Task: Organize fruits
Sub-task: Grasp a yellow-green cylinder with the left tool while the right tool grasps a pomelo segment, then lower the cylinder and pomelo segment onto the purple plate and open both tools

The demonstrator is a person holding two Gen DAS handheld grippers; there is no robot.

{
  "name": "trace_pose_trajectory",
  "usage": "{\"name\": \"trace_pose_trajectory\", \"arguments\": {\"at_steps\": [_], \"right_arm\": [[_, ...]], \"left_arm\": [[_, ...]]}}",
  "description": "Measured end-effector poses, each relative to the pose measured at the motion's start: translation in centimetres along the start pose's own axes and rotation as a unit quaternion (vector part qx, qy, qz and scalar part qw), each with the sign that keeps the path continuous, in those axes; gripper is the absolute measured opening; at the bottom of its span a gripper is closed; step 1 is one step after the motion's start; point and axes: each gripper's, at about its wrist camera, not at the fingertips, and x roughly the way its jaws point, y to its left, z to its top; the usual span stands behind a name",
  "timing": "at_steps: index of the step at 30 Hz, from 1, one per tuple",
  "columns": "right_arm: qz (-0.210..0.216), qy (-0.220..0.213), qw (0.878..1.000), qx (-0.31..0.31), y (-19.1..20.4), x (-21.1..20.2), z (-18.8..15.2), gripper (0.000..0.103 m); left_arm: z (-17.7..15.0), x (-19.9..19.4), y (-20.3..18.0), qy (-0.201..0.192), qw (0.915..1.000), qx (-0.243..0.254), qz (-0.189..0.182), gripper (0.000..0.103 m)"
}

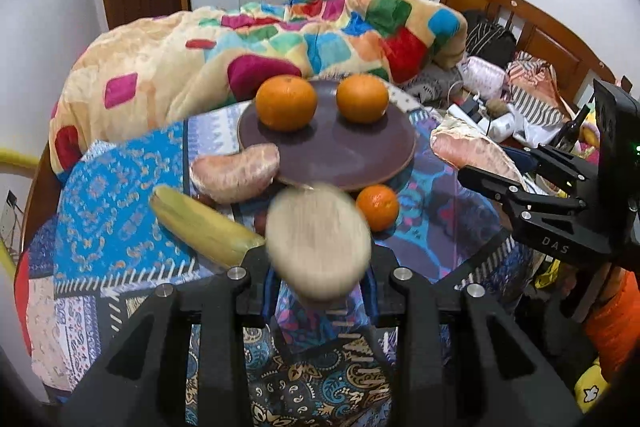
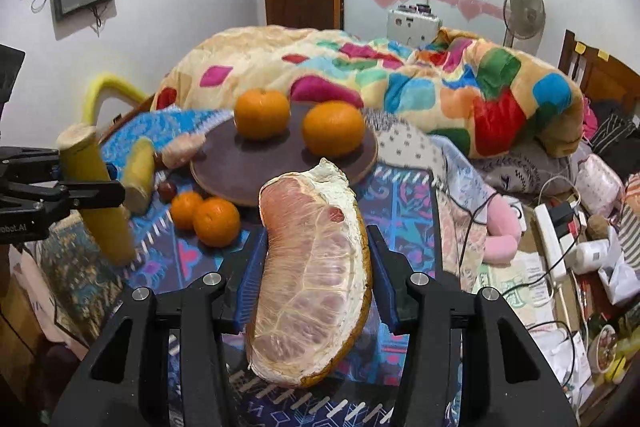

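Right tongs (image 2: 314,267) clamped on a curved pomelo wedge (image 2: 316,275): pink, veined pulp, spongy white pith. Left tongs (image 1: 318,255) clamped on a smooth yellow corn piece (image 1: 318,239), pale cut end blurred. Both held above the patterned cloth's (image 1: 120,187) near edge. Round brown plate (image 1: 340,151) beyond bears two dimpled oranges (image 1: 286,102).

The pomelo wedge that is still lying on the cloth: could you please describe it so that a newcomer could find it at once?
Start at the round brown plate carrying two oranges on the patterned tablecloth. At the plate's near left rim lies the pomelo wedge, pink and peeled, next to a piece of corn. Unlike the other pomelo wedge, gripped in the right claw, this one rests free on the cloth.
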Motion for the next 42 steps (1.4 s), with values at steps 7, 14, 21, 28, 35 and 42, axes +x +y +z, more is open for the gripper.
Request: {"name": "trace_pose_trajectory", "arguments": {"at_steps": [7,14,21,28,35,42], "right_arm": [[0.006,-0.028,1.000,0.012,0.0,-0.2,1.7,0.045],[0.011,-0.045,0.999,0.022,-0.2,0.5,3.1,0.045],[0.014,-0.051,0.998,0.031,-0.6,1.5,3.8,0.045],[0.016,-0.050,0.998,0.030,-0.5,3.2,4.7,0.045],[0.018,-0.043,0.999,0.014,0.1,5.2,5.7,0.045],[0.002,-0.034,0.999,-0.021,0.6,6.5,6.3,0.045]], "left_arm": [[2.2,-0.2,0.2,-0.025,0.9996,-0.008,-0.007,0.033],[4.0,0.3,0.3,-0.041,0.9990,-0.016,-0.013,0.033],[5.6,1.4,0.7,-0.045,0.9987,-0.017,-0.017,0.033],[6.8,3.1,1.0,-0.040,0.9991,-0.009,-0.013,0.033],[8.1,5.5,1.5,-0.022,0.9996,-0.003,-0.014,0.033],[9.1,6.7,1.5,-0.009,0.9998,0.014,-0.011,0.033]]}}
